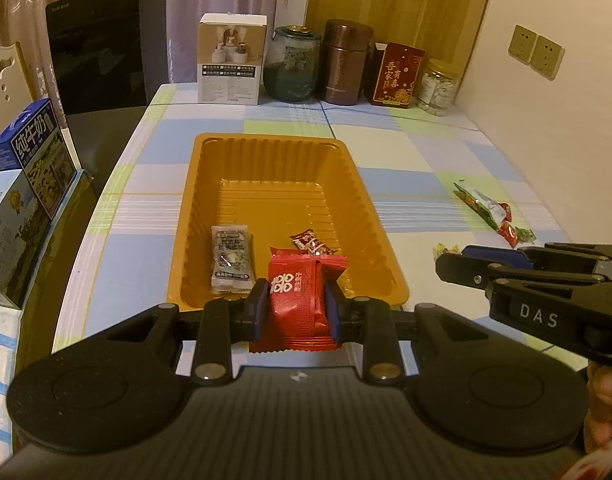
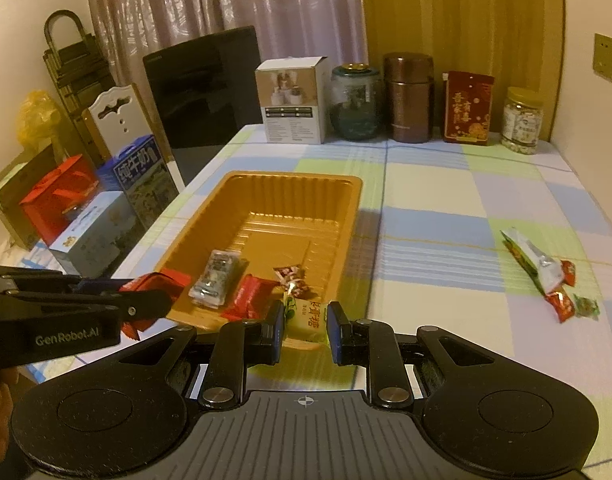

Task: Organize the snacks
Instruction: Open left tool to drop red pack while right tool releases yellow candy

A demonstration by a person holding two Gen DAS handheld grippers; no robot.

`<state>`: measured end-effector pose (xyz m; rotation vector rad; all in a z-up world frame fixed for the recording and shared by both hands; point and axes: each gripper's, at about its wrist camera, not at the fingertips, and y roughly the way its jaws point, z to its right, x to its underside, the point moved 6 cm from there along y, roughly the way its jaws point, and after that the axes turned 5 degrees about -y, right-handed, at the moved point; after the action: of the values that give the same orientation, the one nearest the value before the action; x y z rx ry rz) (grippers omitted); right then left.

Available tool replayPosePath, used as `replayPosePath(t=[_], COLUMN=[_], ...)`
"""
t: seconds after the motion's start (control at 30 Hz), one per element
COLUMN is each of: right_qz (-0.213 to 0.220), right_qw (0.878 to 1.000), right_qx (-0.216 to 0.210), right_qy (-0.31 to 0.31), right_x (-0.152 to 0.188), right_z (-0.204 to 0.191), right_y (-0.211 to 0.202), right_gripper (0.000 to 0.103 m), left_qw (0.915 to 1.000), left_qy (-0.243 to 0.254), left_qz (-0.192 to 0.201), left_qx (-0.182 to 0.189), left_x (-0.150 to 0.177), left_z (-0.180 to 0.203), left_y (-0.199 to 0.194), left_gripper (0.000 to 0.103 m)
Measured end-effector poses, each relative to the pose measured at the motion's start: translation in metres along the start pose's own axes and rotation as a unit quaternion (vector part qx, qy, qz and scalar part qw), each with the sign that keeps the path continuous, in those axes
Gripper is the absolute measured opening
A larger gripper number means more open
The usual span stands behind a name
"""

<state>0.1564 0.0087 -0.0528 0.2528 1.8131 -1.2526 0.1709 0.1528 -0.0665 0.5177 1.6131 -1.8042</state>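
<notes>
Left black two-finger gripper (image 1: 297, 304): angled downward, blue-padded jaws clamped on a red foil packet (image 1: 302, 300). Right black two-finger gripper (image 2: 305, 322): angled downward, jaws clamped on a pale yellow wrapped candy (image 2: 306, 320).

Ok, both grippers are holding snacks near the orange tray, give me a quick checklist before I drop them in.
1. Left gripper shut on the red packet: ok.
2. Right gripper shut on the pale yellow candy: ok.
3. Orange tray has bare floor at its far end: ok.
4. Red packet past the tray's near rim: cannot tell.
5. Pale yellow candy over the tray: not ok, it appears short of the near rim.
6. Loose snacks still on the tablecloth: not ok, more to collect.
</notes>
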Motion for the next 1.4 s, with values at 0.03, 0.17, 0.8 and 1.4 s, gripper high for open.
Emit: replayPosePath(t=[0.03,0.17,0.8,1.4], right_qz=[0.0,-0.002,-0.022,-0.019], right_qw=[1.0,1.0,1.0,0.999], right_qx=[-0.001,-0.006,-0.014,-0.028], right_qy=[0.0,-0.001,0.014,0.025], right_x=[-0.001,-0.008,-0.021,-0.022], right_z=[-0.001,-0.004,0.0,-0.001], right_y=[0.003,0.017,0.068,0.064], right_gripper=[0.023,0.023,0.023,0.023], left_qw=[1.0,1.0,0.9998,0.9991], left_qy=[-0.001,-0.002,-0.01,-0.031], left_qz=[0.0,-0.003,-0.012,-0.001], left_qx=[0.0,-0.003,-0.009,-0.027], left_x=[-0.001,-0.007,-0.032,-0.024], left_z=[-0.002,-0.009,-0.037,-0.053], left_y=[0.002,0.012,0.063,0.044], left_gripper=[0.026,0.026,0.026,0.04])
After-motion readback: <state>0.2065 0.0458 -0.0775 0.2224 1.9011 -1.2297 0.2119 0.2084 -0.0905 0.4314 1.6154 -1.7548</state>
